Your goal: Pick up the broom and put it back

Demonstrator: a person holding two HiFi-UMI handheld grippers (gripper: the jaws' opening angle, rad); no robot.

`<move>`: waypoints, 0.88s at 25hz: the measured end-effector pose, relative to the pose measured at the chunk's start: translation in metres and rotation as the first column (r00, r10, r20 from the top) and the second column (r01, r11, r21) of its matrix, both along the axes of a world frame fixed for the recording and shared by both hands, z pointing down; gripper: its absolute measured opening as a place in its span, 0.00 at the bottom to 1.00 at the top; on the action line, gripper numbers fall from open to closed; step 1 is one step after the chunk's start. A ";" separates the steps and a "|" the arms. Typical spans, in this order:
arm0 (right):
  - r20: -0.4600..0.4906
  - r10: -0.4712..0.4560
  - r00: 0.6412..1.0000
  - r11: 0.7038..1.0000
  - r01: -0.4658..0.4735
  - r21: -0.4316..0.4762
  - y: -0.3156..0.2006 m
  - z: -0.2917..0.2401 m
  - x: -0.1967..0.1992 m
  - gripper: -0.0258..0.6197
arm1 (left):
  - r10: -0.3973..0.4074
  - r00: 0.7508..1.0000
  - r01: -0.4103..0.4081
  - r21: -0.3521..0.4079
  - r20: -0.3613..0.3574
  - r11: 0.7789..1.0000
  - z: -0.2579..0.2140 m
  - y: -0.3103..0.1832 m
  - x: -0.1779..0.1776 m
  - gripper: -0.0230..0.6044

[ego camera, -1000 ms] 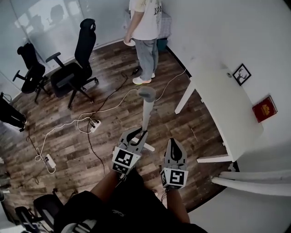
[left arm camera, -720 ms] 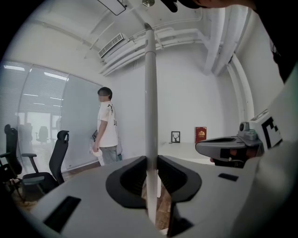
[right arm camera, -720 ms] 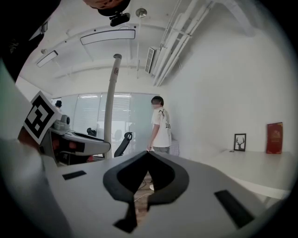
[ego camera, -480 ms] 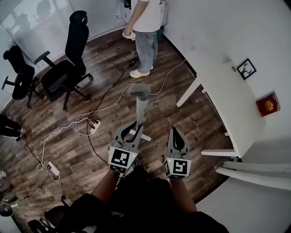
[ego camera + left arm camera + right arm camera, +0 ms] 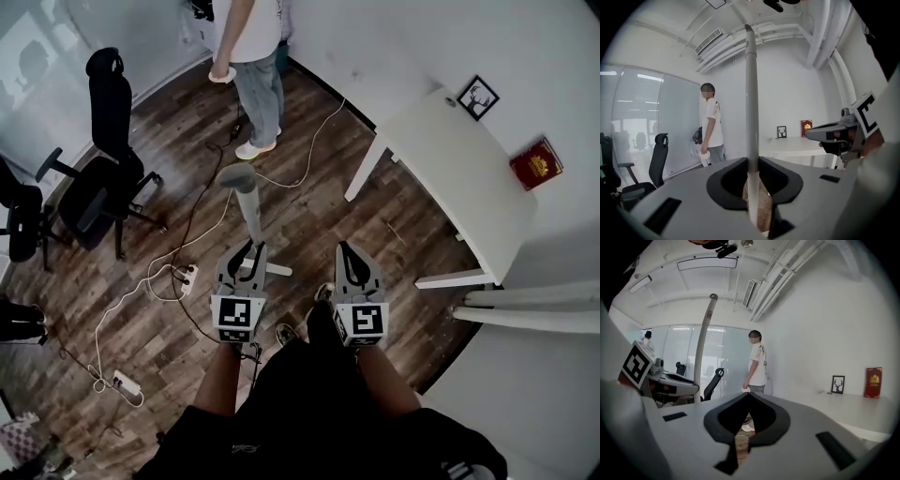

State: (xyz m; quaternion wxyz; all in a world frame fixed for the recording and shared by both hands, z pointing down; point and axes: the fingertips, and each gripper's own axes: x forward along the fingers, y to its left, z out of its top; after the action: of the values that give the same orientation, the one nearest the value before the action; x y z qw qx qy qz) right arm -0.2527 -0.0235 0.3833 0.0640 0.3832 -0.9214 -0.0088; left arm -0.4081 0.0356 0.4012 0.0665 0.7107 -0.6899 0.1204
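The broom (image 5: pixel 247 202) stands upright, a long grey-white pole with a rounded top end. My left gripper (image 5: pixel 246 255) is shut on the pole low down. In the left gripper view the pole (image 5: pixel 751 93) rises straight up from between the jaws of the left gripper (image 5: pixel 752 165). The broom's lower end is hidden by that gripper apart from a white bit (image 5: pixel 267 270). My right gripper (image 5: pixel 344 249) is level with the left one, to the right of the broom and apart from it. Its tips meet in the right gripper view, so the right gripper (image 5: pixel 749 395) is shut with nothing held.
A white desk (image 5: pixel 459 159) stands at the right by the wall, with a framed picture (image 5: pixel 477 97) and a red book (image 5: pixel 534 161). A person (image 5: pixel 248 56) stands ahead. Black office chairs (image 5: pixel 103 159) are at the left. Cables and a power strip (image 5: pixel 183 277) lie on the wood floor.
Both grippers have moved across the room together, the broom still upright in the left one. The chairs have slid leftward in view and the standing person toward the top.
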 end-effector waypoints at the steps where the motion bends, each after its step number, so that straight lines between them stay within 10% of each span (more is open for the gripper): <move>1: -0.001 -0.002 1.000 1.000 0.002 -0.002 -0.002 0.001 -0.003 0.07 | -0.006 1.000 0.006 -0.002 -0.004 1.000 0.002 -0.002 -0.004 0.16; 22: 0.021 0.074 0.997 0.985 -0.070 -0.157 -0.144 0.077 -0.003 0.07 | 0.064 0.998 -0.062 -0.176 0.006 0.982 0.087 -0.162 -0.008 0.16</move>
State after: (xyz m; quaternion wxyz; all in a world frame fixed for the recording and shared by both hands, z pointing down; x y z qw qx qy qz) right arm -0.2552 -0.1671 0.4608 0.0819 0.4103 -0.9055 0.0710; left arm -0.4158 -0.1261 0.4884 0.1210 0.7228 -0.6541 0.1871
